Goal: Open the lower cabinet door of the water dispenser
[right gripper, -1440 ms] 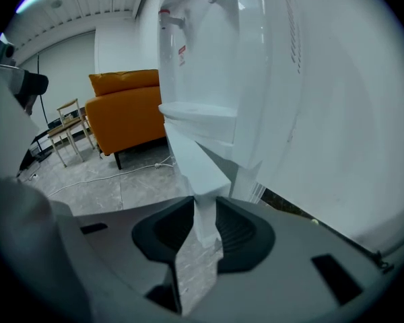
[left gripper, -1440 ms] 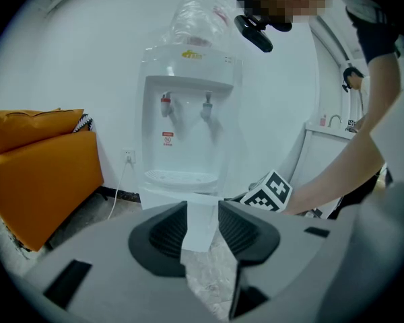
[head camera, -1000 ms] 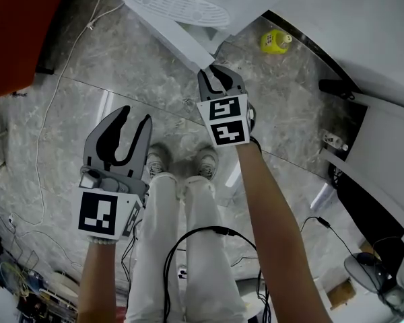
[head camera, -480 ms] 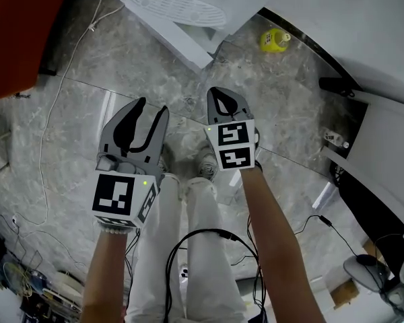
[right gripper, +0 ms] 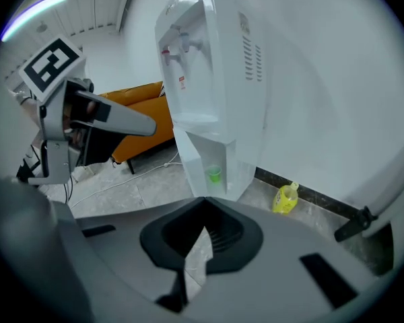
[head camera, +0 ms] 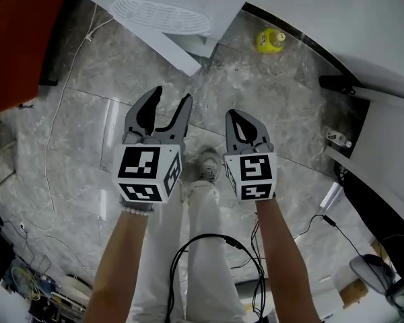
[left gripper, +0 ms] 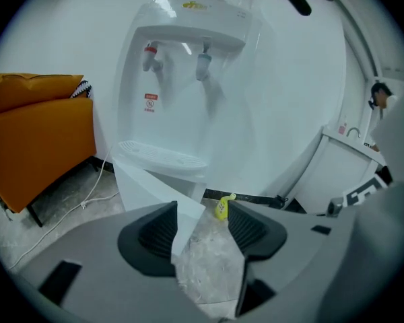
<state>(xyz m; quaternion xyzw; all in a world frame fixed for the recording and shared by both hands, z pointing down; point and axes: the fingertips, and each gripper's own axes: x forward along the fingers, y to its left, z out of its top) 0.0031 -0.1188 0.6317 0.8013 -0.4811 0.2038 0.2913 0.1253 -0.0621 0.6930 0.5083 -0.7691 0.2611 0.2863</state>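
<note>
— Two things look different to me. What happened?

— A second ago my right gripper was up at the edge of the lower cabinet door. Now I have pulled it back, away from the door. Its fingers are squeezed tight together with nothing in them. My left gripper has come forward, so it is side by side with the right one. Its fingers are opening wide, and nothing sits between them. I only see the floor down below.

— And the door?

— It is at the bottom of the white water dispenser, which stands on the floor in front of both grippers. The door is swung open. It sticks out like a flat white board under the drip tray. In the right gripper view I can see inside the little cabinet. A green cup sits in there. A yellow bottle stands on the floor nearby.
</note>
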